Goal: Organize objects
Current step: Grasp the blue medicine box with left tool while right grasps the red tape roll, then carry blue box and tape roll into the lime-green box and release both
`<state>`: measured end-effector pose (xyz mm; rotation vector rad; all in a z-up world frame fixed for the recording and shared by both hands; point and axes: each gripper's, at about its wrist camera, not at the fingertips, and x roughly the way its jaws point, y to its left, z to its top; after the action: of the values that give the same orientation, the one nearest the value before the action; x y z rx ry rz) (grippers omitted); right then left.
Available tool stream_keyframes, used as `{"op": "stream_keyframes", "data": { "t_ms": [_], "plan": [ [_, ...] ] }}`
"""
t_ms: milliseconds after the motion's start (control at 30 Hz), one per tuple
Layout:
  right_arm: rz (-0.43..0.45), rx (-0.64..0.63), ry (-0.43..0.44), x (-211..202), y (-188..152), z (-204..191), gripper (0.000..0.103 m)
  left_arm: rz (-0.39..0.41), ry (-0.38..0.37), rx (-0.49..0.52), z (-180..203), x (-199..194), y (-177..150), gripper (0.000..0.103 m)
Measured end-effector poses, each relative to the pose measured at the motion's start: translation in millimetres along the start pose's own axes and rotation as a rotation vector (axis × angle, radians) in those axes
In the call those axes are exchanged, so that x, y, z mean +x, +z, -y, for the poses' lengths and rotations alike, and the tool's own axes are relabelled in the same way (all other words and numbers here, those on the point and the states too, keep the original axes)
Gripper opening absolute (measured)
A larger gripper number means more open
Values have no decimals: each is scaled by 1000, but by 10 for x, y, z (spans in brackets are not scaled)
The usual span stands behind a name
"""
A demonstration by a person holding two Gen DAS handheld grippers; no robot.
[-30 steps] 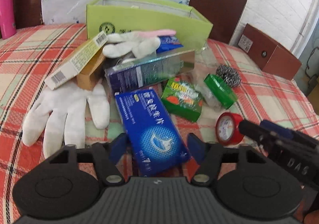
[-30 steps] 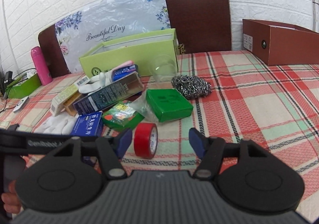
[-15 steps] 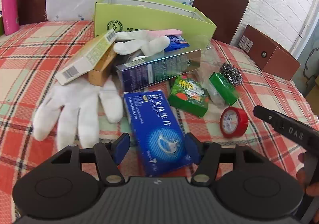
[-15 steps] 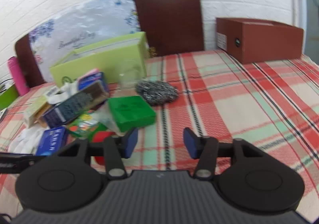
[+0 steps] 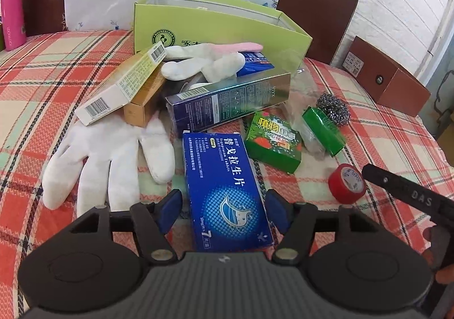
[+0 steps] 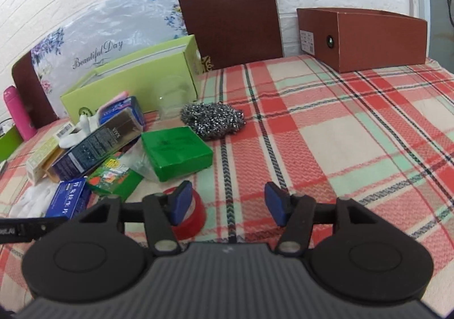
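A tablet box (image 5: 227,191) is laid between a glove (image 5: 107,154) on the left and a tape roll (image 5: 346,183) on the right; a scouring pad (image 5: 333,108) is set behind.

**Clutter heaped before an open green box**

A blue medicine carton (image 5: 227,191) lies flat on the plaid-covered bench (image 6: 340,134), beside a splayed white glove (image 5: 105,157). Behind it, a long dark-blue box (image 5: 227,103) leans across a yellow carton (image 5: 122,89) and a second glove (image 5: 204,63). To the right sit a green patterned packet (image 5: 272,145), a plain green box (image 6: 176,151), a steel scourer (image 6: 212,120) and an upright red tape roll (image 5: 347,184). The lime-green box (image 5: 215,26) stands open at the back.
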<state>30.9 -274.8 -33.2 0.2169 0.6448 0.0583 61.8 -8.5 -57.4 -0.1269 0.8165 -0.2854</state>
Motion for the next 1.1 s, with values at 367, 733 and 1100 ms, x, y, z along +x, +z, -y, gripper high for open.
{"op": "stream_keyframes", "data": {
  "t_ms": [367,733,1100],
  "plan": [
    [-77,-187,87,103,-139,-377,46,-20,-71,82,24,14,21,67],
    [-74,-258,88,100,-180,-465,50,-16,8,151,126,24,-48,71],
    [-46,-234,125,22,-144,-497,45,30,-34,126,80,-188,24,62]
  ]
}}
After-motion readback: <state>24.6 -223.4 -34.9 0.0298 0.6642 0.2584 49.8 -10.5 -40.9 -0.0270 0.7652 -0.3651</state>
